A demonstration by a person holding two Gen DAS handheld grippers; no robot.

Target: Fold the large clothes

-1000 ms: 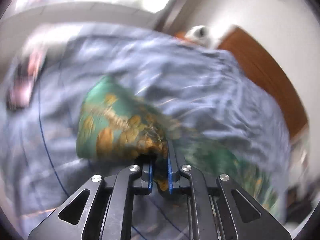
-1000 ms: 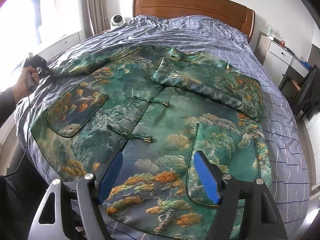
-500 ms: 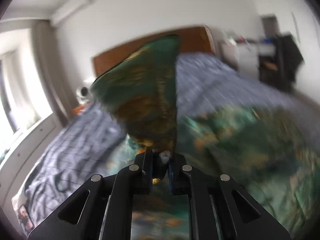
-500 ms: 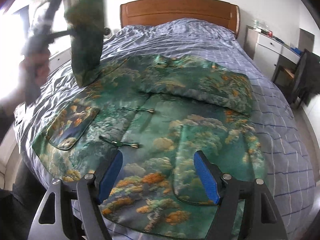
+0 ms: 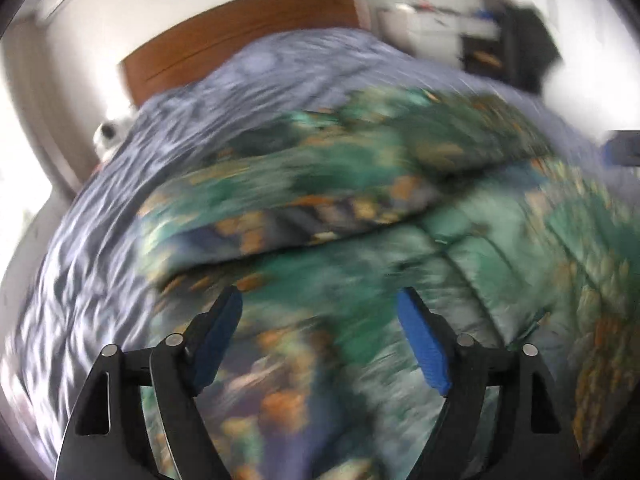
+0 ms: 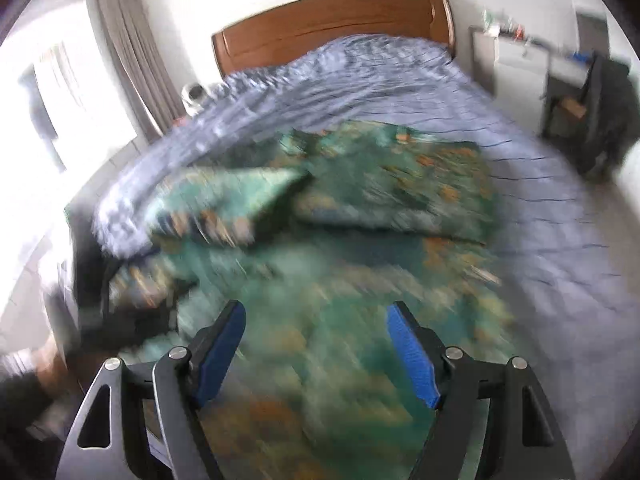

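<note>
Bed (image 6: 540,184) w/ grey-blue checked cover fills both views; the big green brocade jacket (image 6: 320,288) lies spread on it, front up, hem toward me. Both frames are motion-blurred, so detail is rough.

Right-side sleeve (image 6: 400,188) lies folded in across the chest. Left-side sleeve (image 5: 288,208) is laid over the body too, but it looks bunched and skewed, not flat.

Left claw (image 5: 320,340) is wide apart, nothing betw the blue pads, hovering over the lower left panel. Right claw (image 6: 316,352) is also wide, empty, above the hem area.

To do this step well, I judge: square that left sleeve so it mirrors the other, edges parallel to the side seam, then pinch both hem corners and bring the hem up to the collar in one even lift. Satin-like cloth probably slides, so grip deep.

Around: wooden headboard (image 6: 332,20), curtain (image 6: 132,60) by the window, white dresser (image 6: 516,56) on the far side. Nothing on the bed blocks the fold; only the rumpled cover under the jacket may drag.
</note>
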